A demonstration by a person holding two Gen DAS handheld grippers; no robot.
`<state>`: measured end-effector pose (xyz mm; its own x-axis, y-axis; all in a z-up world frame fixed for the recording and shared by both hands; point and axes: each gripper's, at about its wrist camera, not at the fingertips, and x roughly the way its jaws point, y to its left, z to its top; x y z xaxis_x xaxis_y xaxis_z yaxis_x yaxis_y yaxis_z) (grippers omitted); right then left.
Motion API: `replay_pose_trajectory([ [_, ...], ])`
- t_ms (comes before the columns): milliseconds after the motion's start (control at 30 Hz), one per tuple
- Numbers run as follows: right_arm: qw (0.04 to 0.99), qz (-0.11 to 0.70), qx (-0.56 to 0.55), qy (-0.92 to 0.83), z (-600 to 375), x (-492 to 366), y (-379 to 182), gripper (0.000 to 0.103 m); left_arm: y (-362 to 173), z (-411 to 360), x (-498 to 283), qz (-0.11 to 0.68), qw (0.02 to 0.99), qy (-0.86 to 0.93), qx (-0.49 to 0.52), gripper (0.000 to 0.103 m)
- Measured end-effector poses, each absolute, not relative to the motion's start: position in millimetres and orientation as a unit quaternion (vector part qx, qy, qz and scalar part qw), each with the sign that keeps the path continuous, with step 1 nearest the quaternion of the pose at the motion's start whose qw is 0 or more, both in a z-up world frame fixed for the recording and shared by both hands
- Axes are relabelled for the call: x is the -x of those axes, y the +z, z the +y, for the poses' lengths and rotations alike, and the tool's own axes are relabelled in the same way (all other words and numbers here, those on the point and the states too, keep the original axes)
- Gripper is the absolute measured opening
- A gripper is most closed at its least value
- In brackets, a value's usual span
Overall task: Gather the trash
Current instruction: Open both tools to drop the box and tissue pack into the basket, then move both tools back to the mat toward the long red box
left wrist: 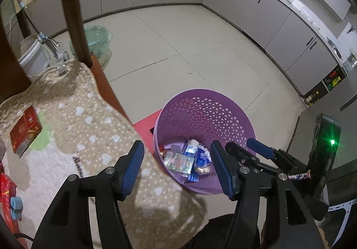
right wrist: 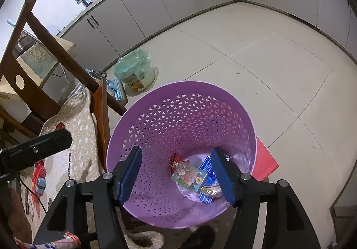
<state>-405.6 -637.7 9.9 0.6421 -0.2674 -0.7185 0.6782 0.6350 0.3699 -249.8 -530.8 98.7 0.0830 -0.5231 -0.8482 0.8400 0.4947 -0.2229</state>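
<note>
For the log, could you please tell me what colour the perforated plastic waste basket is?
Purple; the perforated plastic waste basket shows best in the right wrist view.

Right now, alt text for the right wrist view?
Open right gripper hangs over a purple basket holding snack wrappers, jaws wide apart and empty. Left is a wooden chair with a heart-print cushion; grey kitchen cabinets behind.

Open basket mouth, chair close on the left

The purple basket (right wrist: 185,115) is open above the wrappers (right wrist: 191,176); the wooden chair (right wrist: 100,106) touches its left rim.
</note>
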Motion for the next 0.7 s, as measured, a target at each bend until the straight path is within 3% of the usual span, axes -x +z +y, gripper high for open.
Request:
replay_pose_trajectory([
  [367,0.855,0.325,-0.299,-0.273,-594,394,30,0.069,102,-459,253,0.476,0.739,-0.448,-0.167,0.065],
  [700,0.869,0.354,-0.260,-0.228,-526,353,39,0.073,90,-340,223,0.487,0.775,-0.375,-0.148,0.067],
])
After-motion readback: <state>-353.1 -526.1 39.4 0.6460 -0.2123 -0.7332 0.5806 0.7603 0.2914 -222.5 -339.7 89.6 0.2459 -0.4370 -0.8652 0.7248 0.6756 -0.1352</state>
